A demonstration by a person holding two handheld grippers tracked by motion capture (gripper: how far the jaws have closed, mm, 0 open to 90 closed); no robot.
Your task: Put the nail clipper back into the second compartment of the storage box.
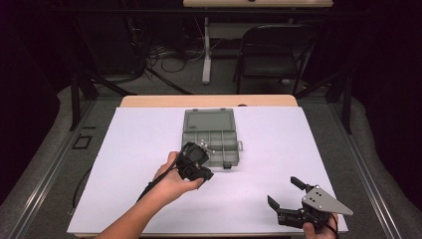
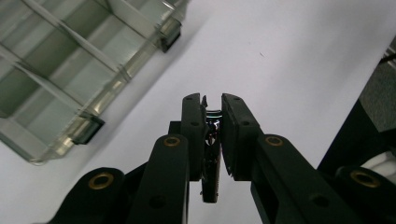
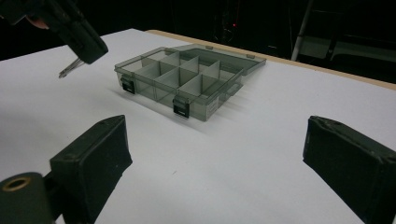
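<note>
A translucent grey plastic organiser box (image 1: 213, 138) with divided compartments is set on the white table sheet, lid laid open flat behind it. A small dark, shiny metallic piece (image 2: 212, 154) is clamped upright between black jaws.

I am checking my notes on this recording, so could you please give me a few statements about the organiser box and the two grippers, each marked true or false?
1. The organiser box lies open, its lid folded back flat on the table. True.
2. The left gripper is shut on a small metal object. True.
3. The right gripper is shut on the box's latch. False: its jaws stand wide apart over the white table cover, holding nothing.
4. The compartments visible in the right gripper view are full of screws. False: they look empty.
5. The right gripper sits nearer the person than the box. True.
</note>
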